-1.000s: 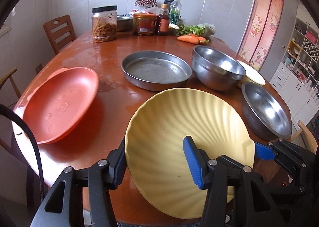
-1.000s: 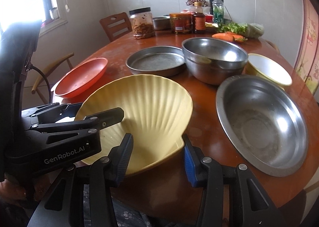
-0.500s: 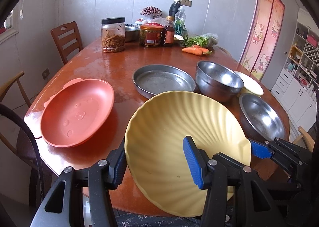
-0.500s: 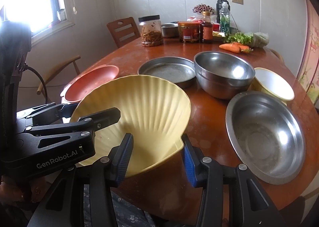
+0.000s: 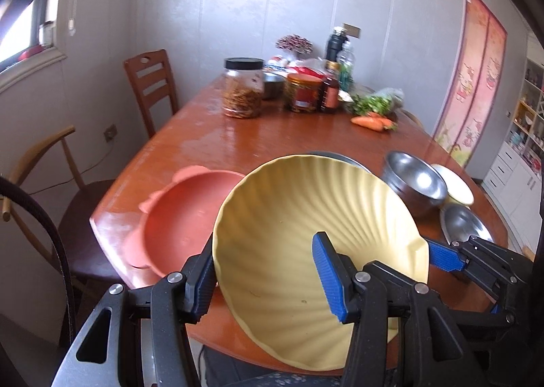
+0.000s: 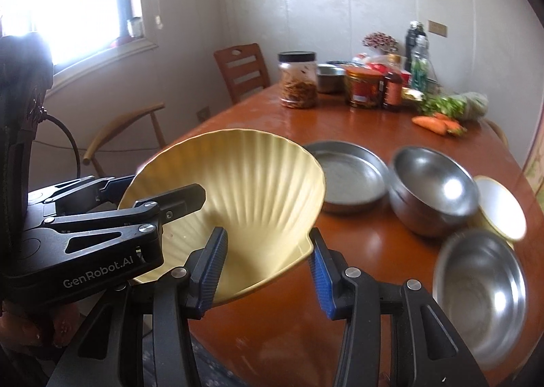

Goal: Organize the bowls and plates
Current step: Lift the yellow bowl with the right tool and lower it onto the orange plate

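Observation:
A yellow shell-shaped plate point(image 5: 306, 234) is held tilted above the near edge of the brown table point(image 5: 272, 138). My left gripper point(image 5: 265, 278) and my right gripper point(image 6: 267, 268) each have their jaws astride its rim; the plate also shows in the right wrist view point(image 6: 238, 183). An orange plate point(image 5: 180, 217) lies on the table to the left. A flat steel pan point(image 6: 346, 176), a deep steel bowl point(image 6: 435, 189), a shallow steel bowl point(image 6: 482, 291) and a small white bowl point(image 6: 499, 206) sit to the right.
Jars, bottles, greens and carrots point(image 5: 370, 121) stand at the far end of the table. Wooden chairs point(image 5: 153, 87) stand along the left side. A cabinet point(image 5: 520, 149) is at the far right.
Both grippers have lifted the yellow plate up and back from the table, and it now tilts more steeply. The table objects look farther and lower in both views.

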Motion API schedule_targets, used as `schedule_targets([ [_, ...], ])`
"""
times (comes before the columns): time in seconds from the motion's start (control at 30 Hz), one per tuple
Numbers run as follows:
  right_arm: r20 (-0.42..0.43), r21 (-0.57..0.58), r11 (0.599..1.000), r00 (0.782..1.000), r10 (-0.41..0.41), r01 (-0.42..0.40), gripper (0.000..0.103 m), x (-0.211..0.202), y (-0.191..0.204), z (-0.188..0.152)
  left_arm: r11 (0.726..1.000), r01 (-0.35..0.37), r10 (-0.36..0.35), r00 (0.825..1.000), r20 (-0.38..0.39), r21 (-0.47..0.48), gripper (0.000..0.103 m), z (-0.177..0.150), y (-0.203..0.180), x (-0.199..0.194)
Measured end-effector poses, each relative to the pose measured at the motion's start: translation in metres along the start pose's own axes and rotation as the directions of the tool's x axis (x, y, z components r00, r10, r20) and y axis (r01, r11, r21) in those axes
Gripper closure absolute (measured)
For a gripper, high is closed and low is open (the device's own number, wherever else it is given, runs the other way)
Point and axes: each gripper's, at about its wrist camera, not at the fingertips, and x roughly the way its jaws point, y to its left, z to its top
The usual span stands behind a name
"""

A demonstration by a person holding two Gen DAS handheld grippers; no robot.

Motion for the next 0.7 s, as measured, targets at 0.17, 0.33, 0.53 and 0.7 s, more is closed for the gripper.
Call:
schedule_targets([
  [0.17, 0.020, -0.044, 0.998, 0.999, 0.036, -0.035, 0.054, 0.013, 0.022, 0.020, 0.999, -0.051, 0.051, 0.999, 0.019, -0.013, 0.049, 0.011, 0.024, -0.005],
  [0.33, 0.024, -0.073, 0.996, 0.998, 0.061, -0.059, 0.054, 0.028, 0.039, 0.036, 0.994, -0.107, 0.107, 0.994, 0.029, 0.000, 0.049, 0.021, 0.041, -0.004],
  [0.53, -0.001, -0.069, 0.994, 0.996, 0.087, -0.087, 0.054, 0.056, 0.044, 0.050, 0.993, -0.113, 0.113, 0.994, -0.007, -0.025, 0.049, 0.027, 0.061, 0.015],
  [0.7, -0.046, -0.067, 0.992, 0.993, 0.106, -0.109, 0.054, 0.090, 0.044, 0.054, 0.990, -0.134, 0.132, 0.989, -0.068, -0.038, 0.049, 0.026, 0.076, 0.041],
])
